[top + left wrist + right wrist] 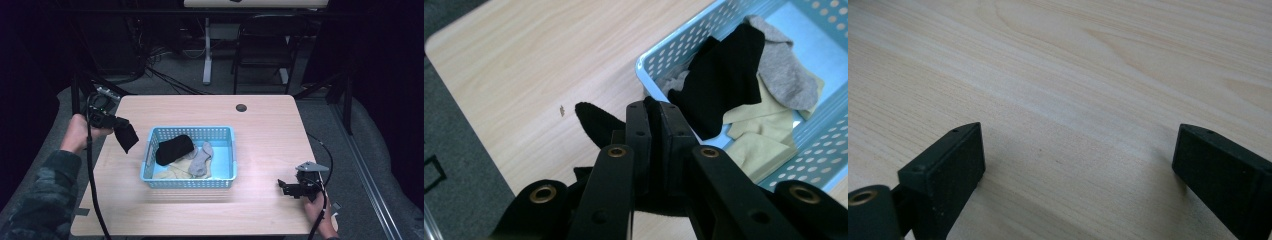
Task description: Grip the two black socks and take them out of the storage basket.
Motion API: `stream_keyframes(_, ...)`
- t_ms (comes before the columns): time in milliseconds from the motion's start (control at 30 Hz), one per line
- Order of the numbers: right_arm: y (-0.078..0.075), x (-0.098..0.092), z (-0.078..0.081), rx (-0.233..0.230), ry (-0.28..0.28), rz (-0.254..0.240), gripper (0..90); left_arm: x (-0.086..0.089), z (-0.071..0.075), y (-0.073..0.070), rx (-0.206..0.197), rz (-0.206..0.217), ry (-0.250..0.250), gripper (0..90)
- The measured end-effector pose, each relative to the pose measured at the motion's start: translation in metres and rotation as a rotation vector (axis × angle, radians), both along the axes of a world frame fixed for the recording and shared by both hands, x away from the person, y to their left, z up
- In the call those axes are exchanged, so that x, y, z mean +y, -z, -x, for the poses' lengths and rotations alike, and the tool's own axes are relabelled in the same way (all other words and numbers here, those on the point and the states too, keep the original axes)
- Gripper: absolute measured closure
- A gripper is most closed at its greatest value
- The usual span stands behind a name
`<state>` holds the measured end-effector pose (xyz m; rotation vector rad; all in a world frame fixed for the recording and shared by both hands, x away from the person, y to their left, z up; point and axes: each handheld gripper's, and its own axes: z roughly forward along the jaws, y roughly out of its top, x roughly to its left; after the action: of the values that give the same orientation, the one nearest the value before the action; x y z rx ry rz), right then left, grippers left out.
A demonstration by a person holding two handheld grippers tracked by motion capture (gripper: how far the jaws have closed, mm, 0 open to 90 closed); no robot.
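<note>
A black sock (126, 137) hangs from my left gripper (116, 123), held above the table's left side, just left of the light blue basket (226, 133). In the left gripper view my left gripper (655, 117) has its jaws pressed together on the black sock (596, 121). Inside the basket (659, 58) lie another black sock (173, 149), a grey sock (201, 159) and a pale yellow sock (170, 172). My right gripper (283, 186) rests low at the table's front right, open, and in its own view my right gripper (1078, 165) has bare wood between its jaws.
The wooden table (265, 135) has a dark round hole (241, 107) near its far edge. A black chair (265, 45) and a white desk leg (207, 50) stand beyond the table. Cables trail from both grippers over the table's edges.
</note>
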<state>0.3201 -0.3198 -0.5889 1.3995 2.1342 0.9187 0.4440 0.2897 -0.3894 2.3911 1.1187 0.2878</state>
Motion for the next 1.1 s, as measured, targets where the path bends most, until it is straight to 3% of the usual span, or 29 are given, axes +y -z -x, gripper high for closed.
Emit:
stream_keyframes(267, 0.0, 0.0, 0.0, 0.0, 0.0, 0.0, 6.1, 0.005, -0.008, 0.028, 0.053, 0.015, -0.037, 84.6)
stream_keyframes(833, 0.0, 0.0, 0.0, 0.0, 0.0, 0.0, 6.1, 0.012, -0.021, 0.083, 0.17, 0.008, -0.08, 83.6)
stream_keyframes(867, 0.0, 0.0, 0.0, 0.0, 0.0, 0.0, 6.1, 0.013, -0.022, 0.089, 0.188, 0.022, -0.091, 83.6)
stream_keyframes(1100, 0.0, 0.0, 0.0, 0.0, 0.0, 0.0, 6.1, 0.014, -0.022, 0.105, 0.211, 0.025, -0.11, 81.6)
